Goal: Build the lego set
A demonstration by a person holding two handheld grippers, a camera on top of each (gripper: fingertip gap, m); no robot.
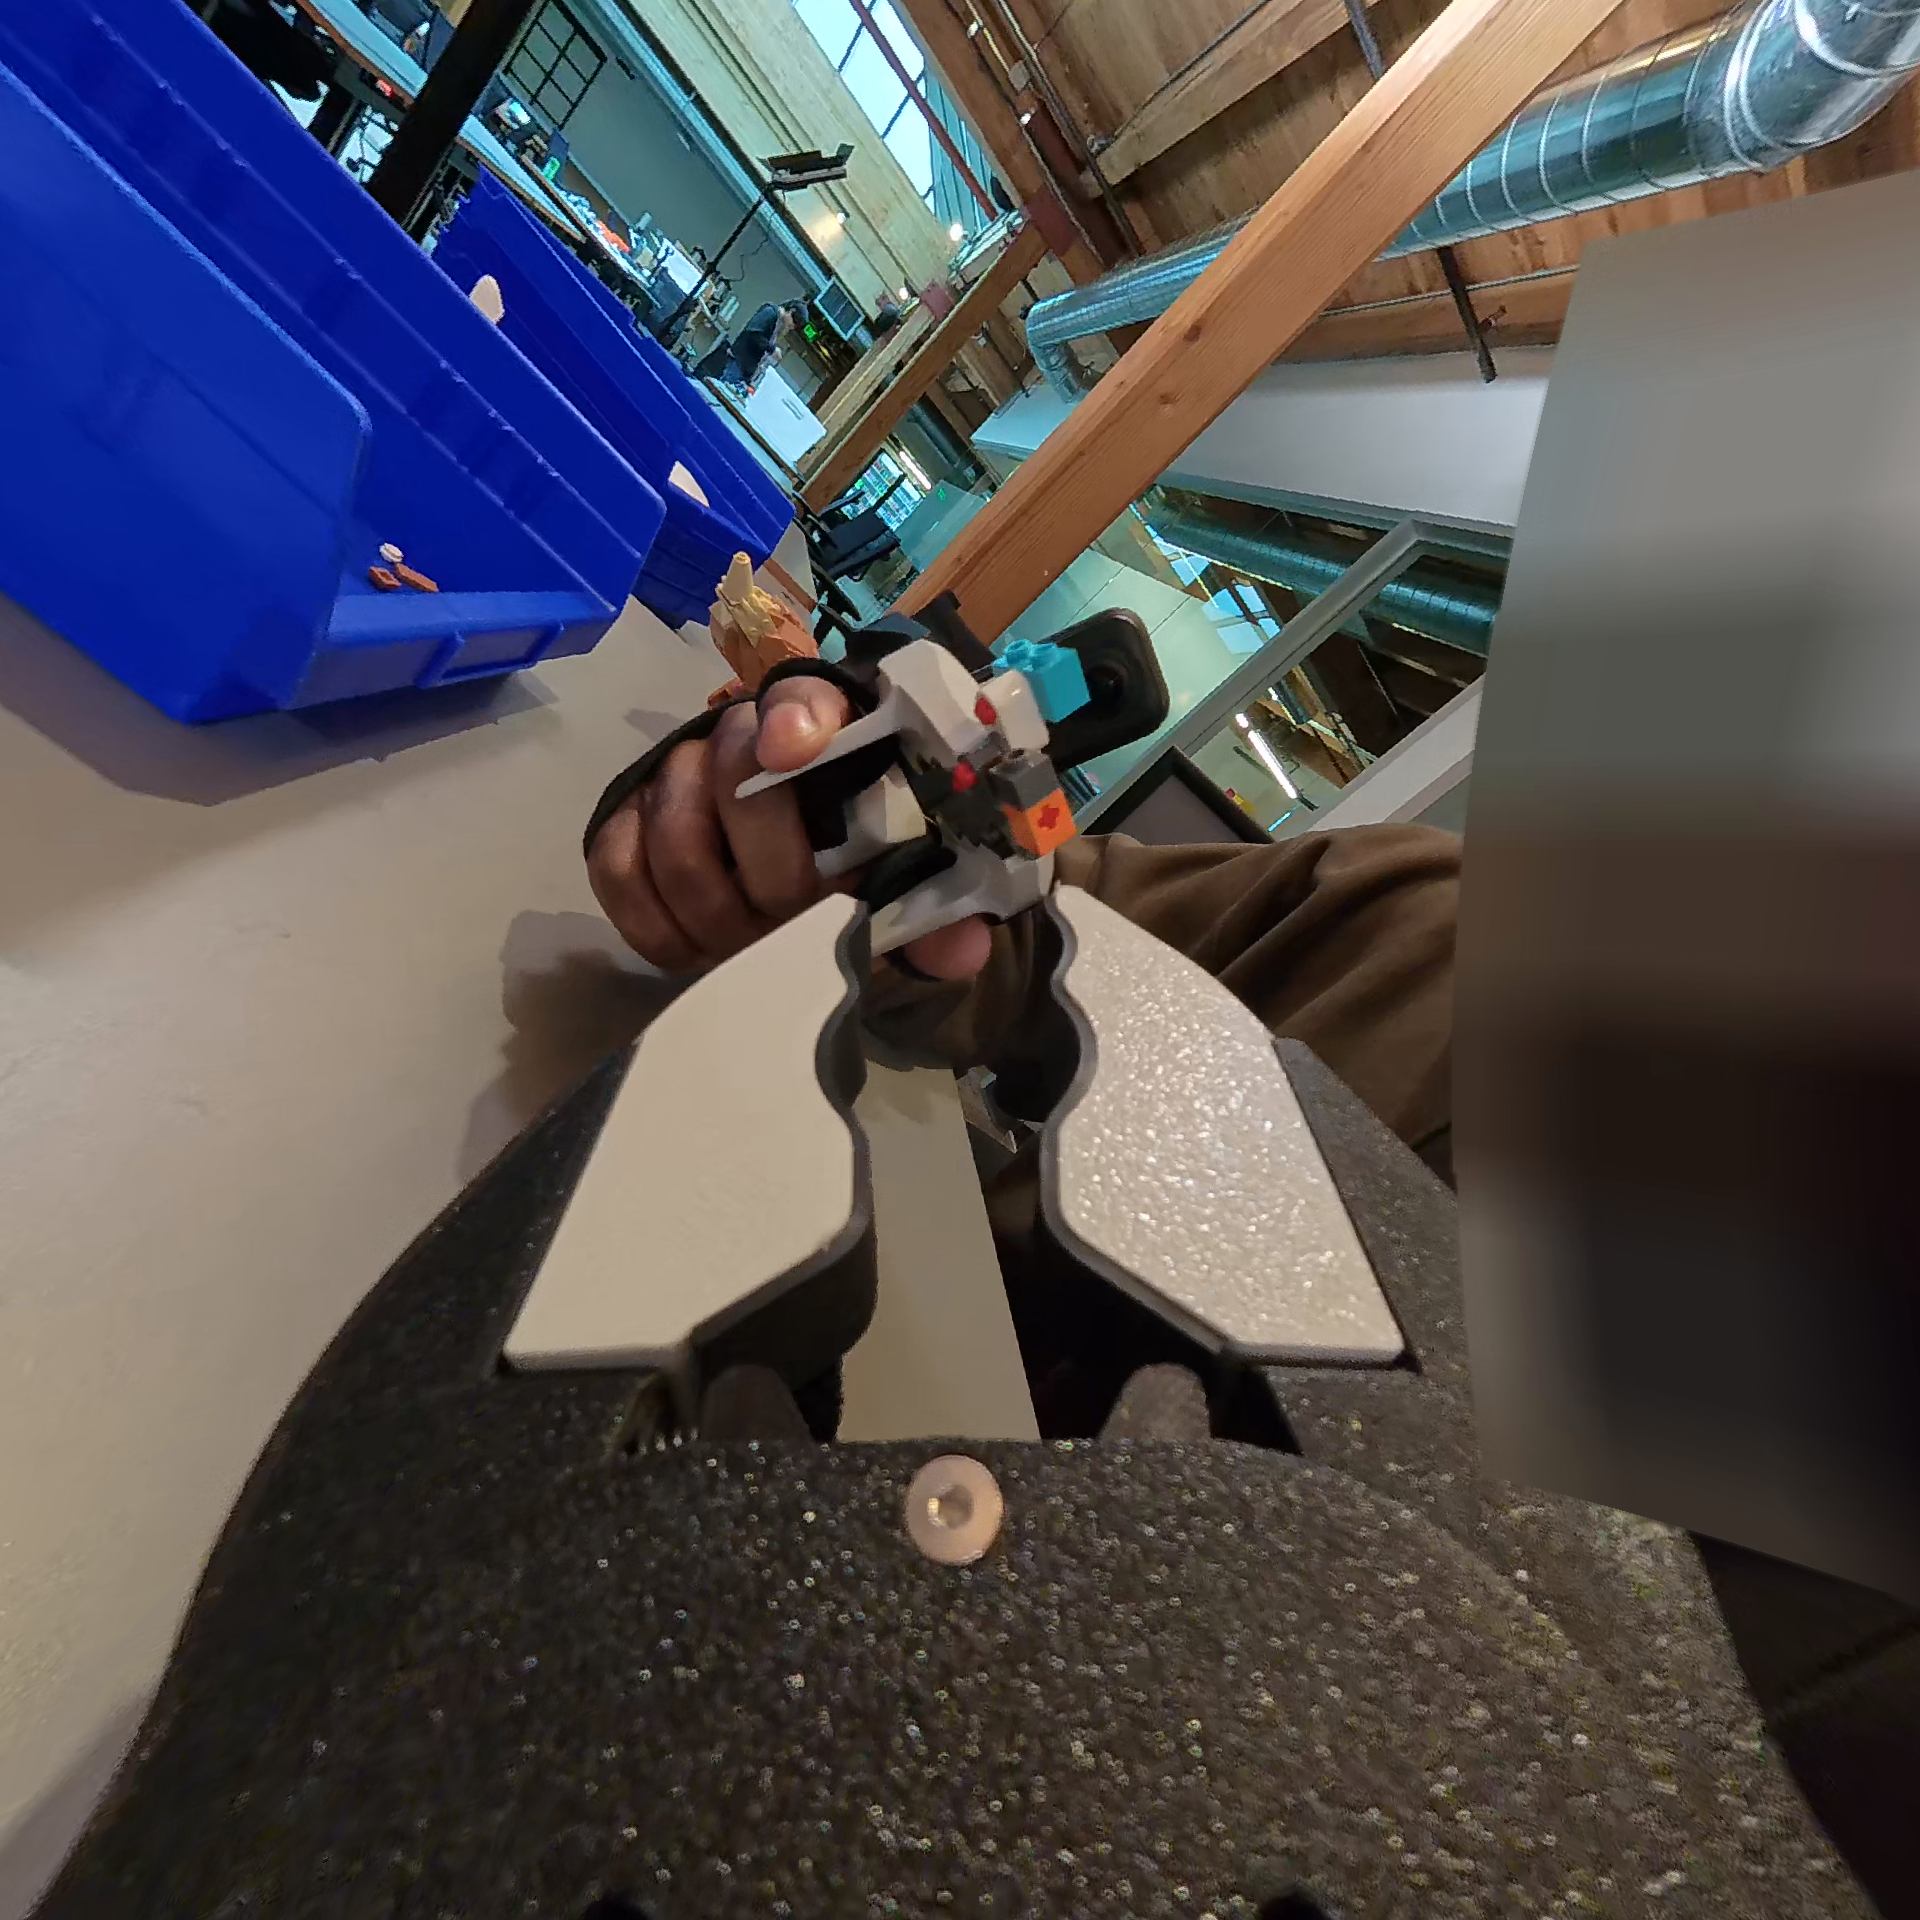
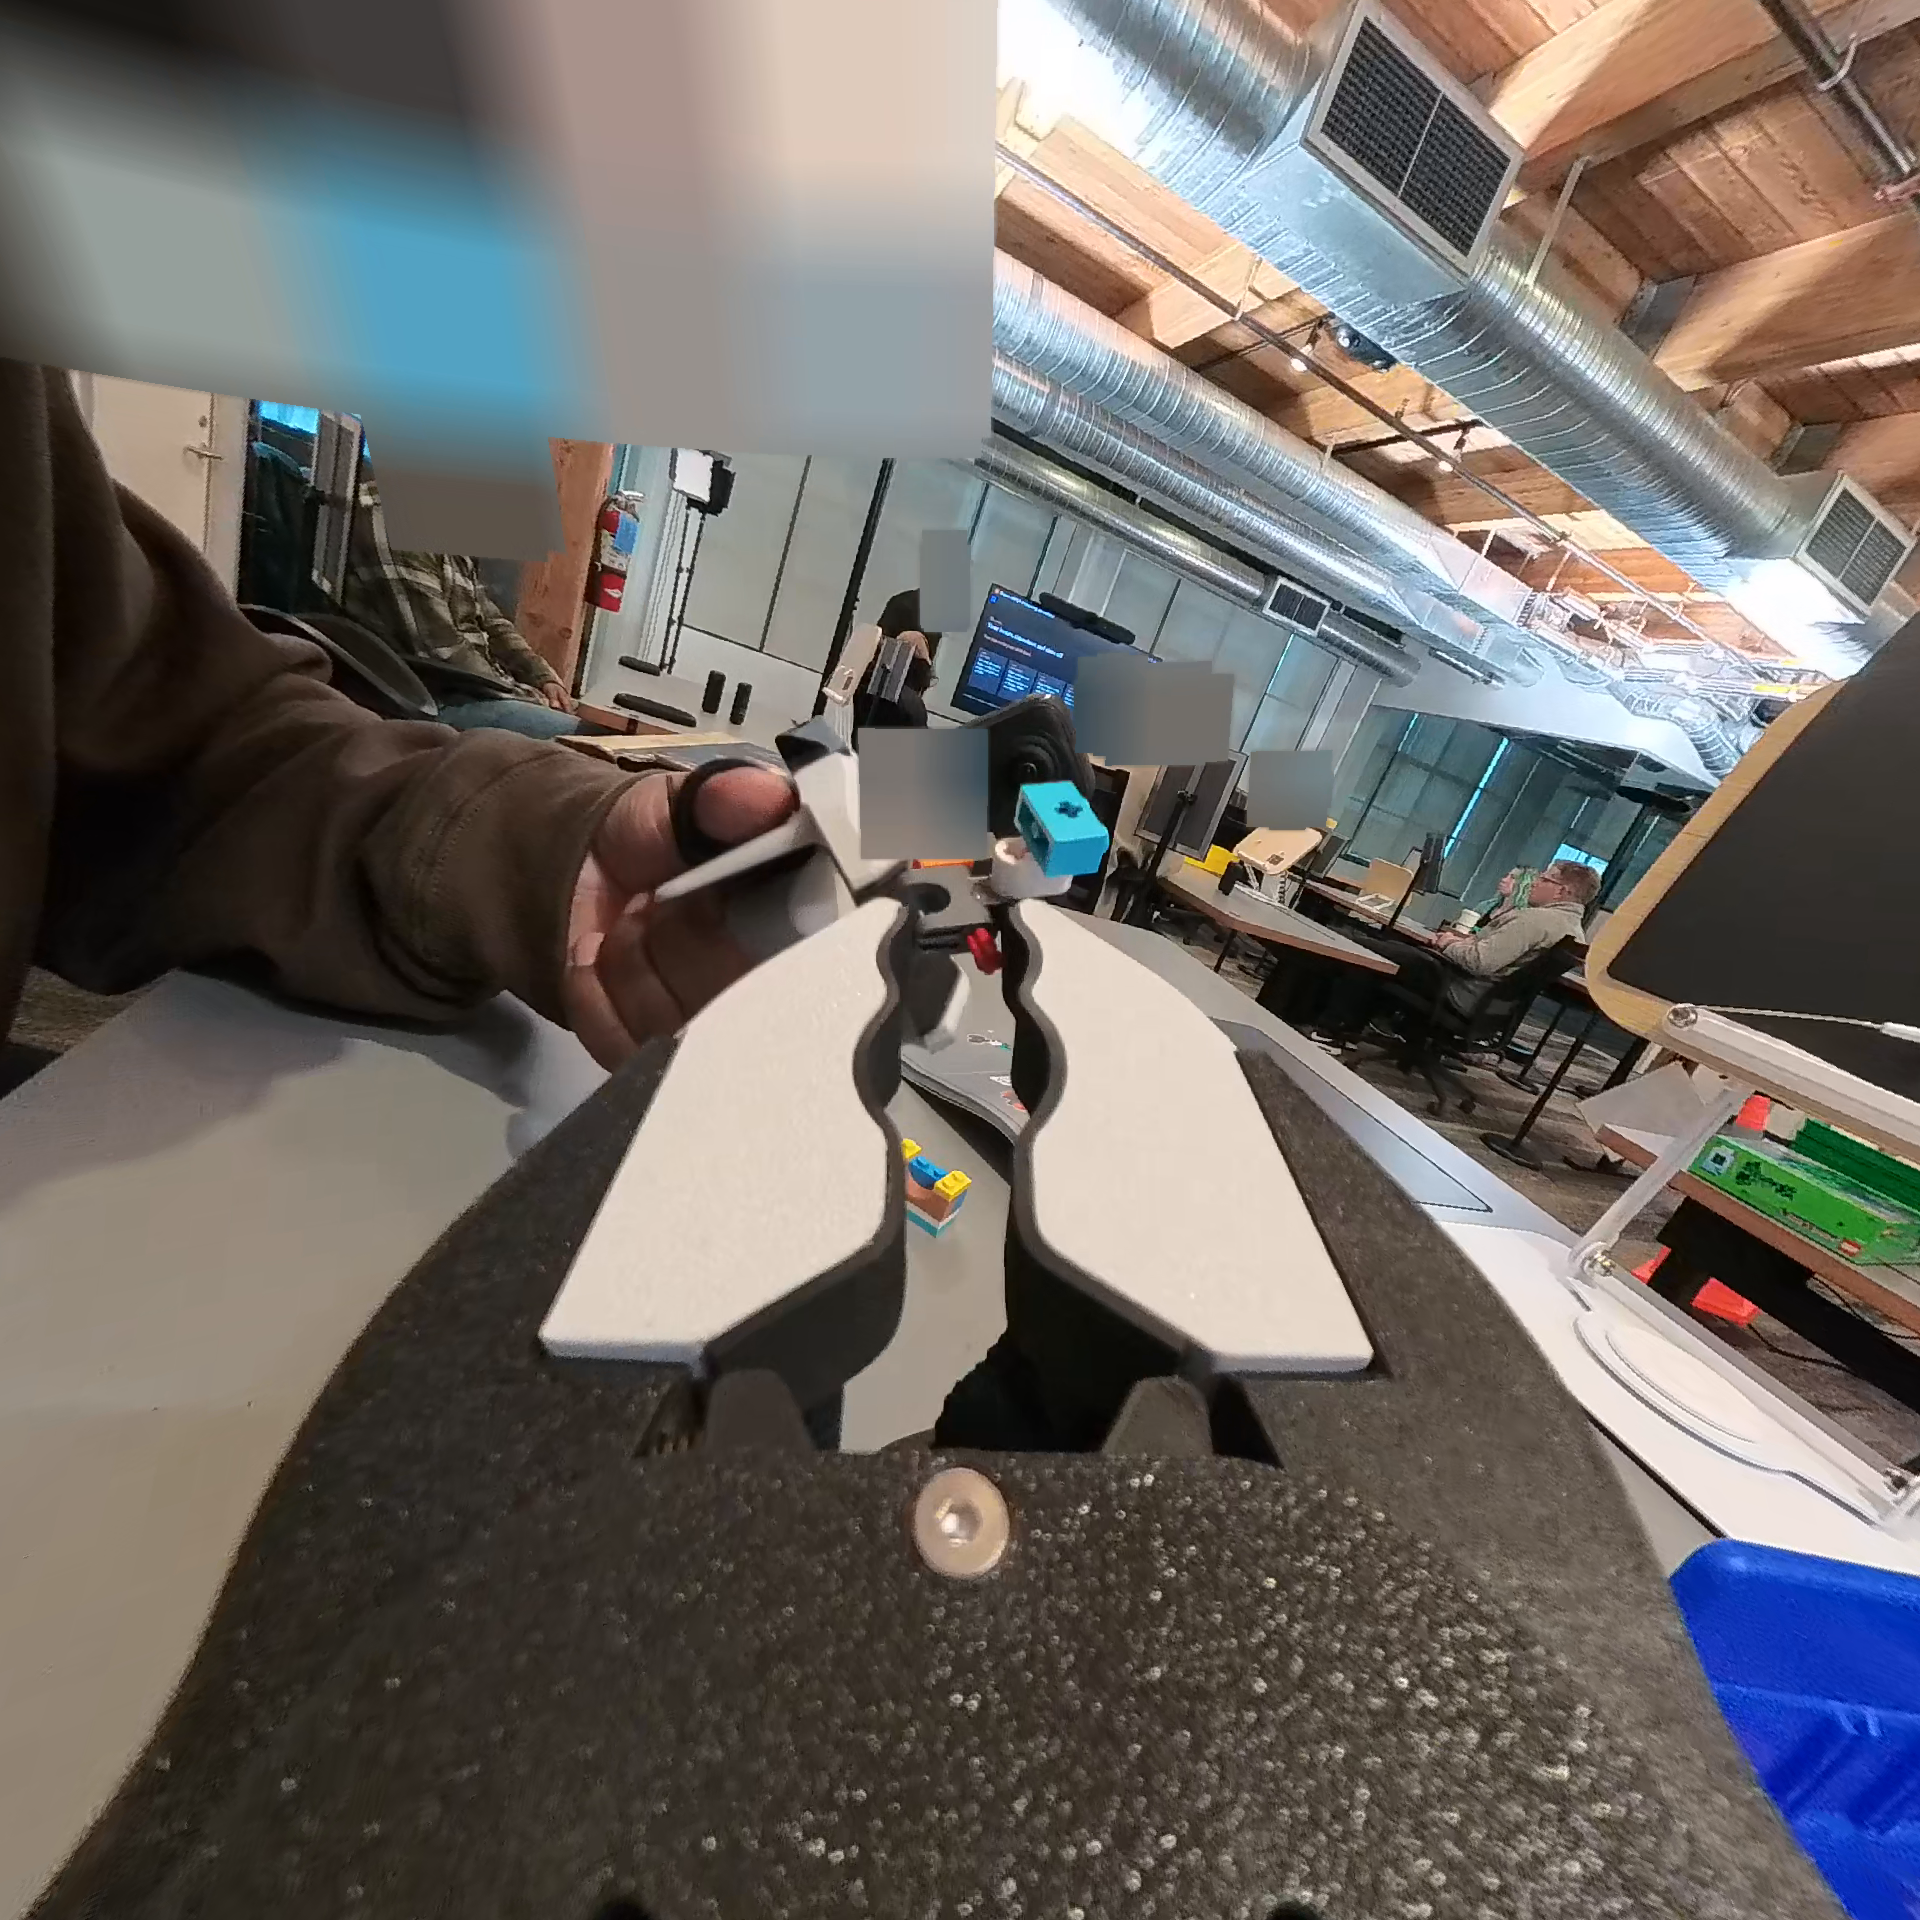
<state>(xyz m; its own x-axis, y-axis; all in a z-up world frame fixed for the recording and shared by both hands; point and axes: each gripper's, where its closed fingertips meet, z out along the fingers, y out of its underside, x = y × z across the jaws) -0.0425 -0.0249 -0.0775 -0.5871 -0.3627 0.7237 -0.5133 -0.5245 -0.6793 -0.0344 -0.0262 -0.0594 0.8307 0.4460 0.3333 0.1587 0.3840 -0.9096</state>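
A white, black and grey lego model point(image 1: 935, 769) with red pins, an orange block and a teal brick point(image 1: 1044, 665) on top is held up above the table. A bare hand point(image 1: 707, 831) with a black loop on one finger grips its white wing. My left gripper point(image 1: 956, 912) closes on the model's white lower part. In the right wrist view, my right gripper point(image 2: 958, 920) closes on the model's black middle point(image 2: 940, 935), below the teal brick point(image 2: 1060, 831). The hand point(image 2: 644, 914) is at the left there. A blur patch hides part of the model.
Blue bins point(image 1: 312, 416) stand at the left, one holding small brown pieces point(image 1: 400, 577). A tan and orange lego build point(image 1: 753, 623) stands on the white table point(image 1: 260, 1091). A small yellow, blue and orange build point(image 2: 935, 1195) lies below my right gripper. A tablet stand point(image 2: 1766, 935) is at the right. The tips of both grippers are at nearly the same place.
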